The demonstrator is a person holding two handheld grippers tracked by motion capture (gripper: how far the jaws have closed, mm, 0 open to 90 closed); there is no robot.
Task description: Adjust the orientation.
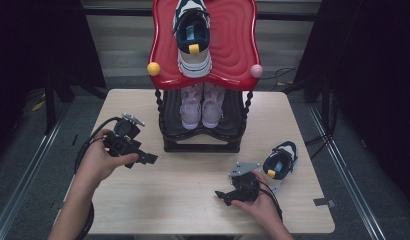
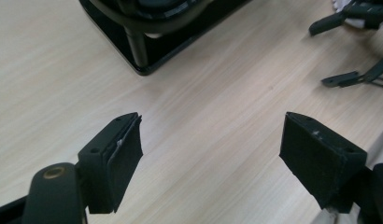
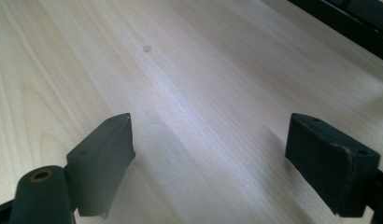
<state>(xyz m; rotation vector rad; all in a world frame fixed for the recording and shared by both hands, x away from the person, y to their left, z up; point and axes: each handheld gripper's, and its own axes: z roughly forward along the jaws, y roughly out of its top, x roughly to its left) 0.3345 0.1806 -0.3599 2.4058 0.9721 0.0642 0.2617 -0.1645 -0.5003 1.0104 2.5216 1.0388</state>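
Right claw is held low over the table, jaws spread, nothing between. Navy-white sneaker lies just beside it, probably not touching. Left claw is spread, empty. Farther back, shoe rack carries a pink pair.

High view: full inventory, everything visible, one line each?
Table: 1, light wood, centre.
Shoe rack: 1, black lower shelf and base with a red top shelf, back middle of the table.
Knobs: 2, yellow and pink, front corners of the red shelf.
Navy-and-white sneaker: 1, on the red shelf.
Matching sneaker: 1, on the table beside the right hand.
Lilac shoes: 2, side by side on the lower shelf.
Left tool: 1, black, open and empty, left of the rack.
Right tool: 1, black, open and empty, front right.
Hands: 2, left, right.
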